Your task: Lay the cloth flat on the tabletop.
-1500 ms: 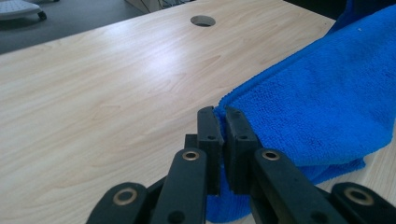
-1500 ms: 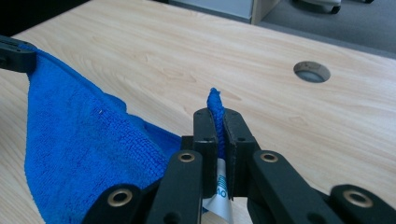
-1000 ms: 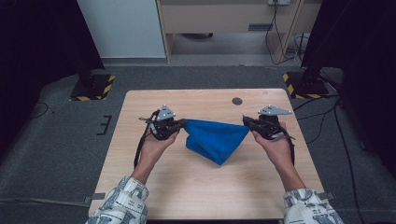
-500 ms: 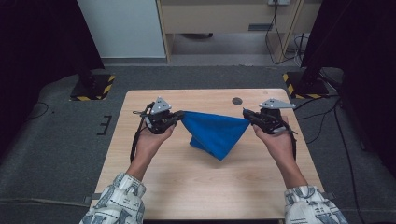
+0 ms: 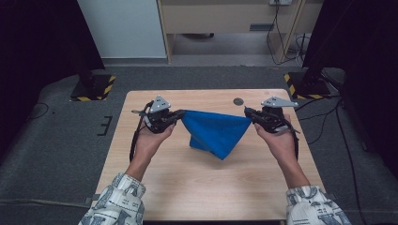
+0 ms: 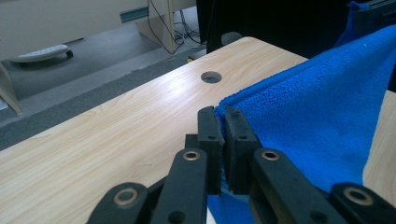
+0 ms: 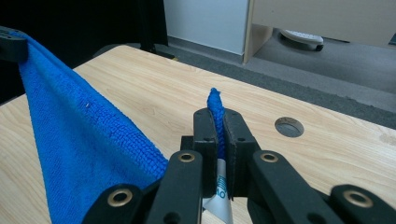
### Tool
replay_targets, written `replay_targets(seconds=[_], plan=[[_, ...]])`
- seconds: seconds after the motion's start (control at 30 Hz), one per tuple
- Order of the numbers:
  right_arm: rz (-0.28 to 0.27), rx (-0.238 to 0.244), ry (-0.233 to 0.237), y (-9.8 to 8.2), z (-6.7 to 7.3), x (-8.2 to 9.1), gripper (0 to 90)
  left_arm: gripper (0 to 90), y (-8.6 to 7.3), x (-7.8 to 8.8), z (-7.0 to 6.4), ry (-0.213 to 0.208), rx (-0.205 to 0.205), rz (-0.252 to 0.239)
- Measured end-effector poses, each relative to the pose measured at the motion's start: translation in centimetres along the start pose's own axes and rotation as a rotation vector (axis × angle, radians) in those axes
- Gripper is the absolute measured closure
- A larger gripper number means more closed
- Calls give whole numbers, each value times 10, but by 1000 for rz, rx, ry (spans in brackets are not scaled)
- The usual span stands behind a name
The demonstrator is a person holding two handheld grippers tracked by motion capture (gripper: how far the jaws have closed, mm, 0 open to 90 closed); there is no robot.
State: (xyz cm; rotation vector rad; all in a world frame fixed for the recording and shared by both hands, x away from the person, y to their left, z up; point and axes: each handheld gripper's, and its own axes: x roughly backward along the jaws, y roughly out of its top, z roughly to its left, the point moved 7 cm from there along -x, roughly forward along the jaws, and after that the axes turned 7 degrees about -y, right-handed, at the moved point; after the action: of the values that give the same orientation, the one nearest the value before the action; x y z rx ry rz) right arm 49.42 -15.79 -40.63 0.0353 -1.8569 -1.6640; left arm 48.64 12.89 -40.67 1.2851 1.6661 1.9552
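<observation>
With both corners pinched, left tongs point(image 5: 177, 114) at nine o'clock and right tongs point(image 5: 248, 112) at three, the blue cloth point(image 5: 215, 132) hangs taut above the table point(image 5: 197, 187); laying or folding it remains.

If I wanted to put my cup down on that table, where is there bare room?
The near half of the table, below the hanging blue cloth and between the person's forearms, is bare wood. The far strip beside the round hole is also free. The middle is crowded: the left hand-held gripper and right hand-held gripper stretch the cloth across it.
</observation>
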Motion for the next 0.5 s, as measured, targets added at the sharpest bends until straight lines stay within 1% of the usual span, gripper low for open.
replay_targets(seconds=[0.17, 0.5], plan=[[-8, 1, -2, 1, -1, 3, 858, 864, 1, 1, -4, 0, -3, 2], [-25, -4, -8, 5, -2, 10, 859, 864, 4, 7, -11, -8, 8, 7]])
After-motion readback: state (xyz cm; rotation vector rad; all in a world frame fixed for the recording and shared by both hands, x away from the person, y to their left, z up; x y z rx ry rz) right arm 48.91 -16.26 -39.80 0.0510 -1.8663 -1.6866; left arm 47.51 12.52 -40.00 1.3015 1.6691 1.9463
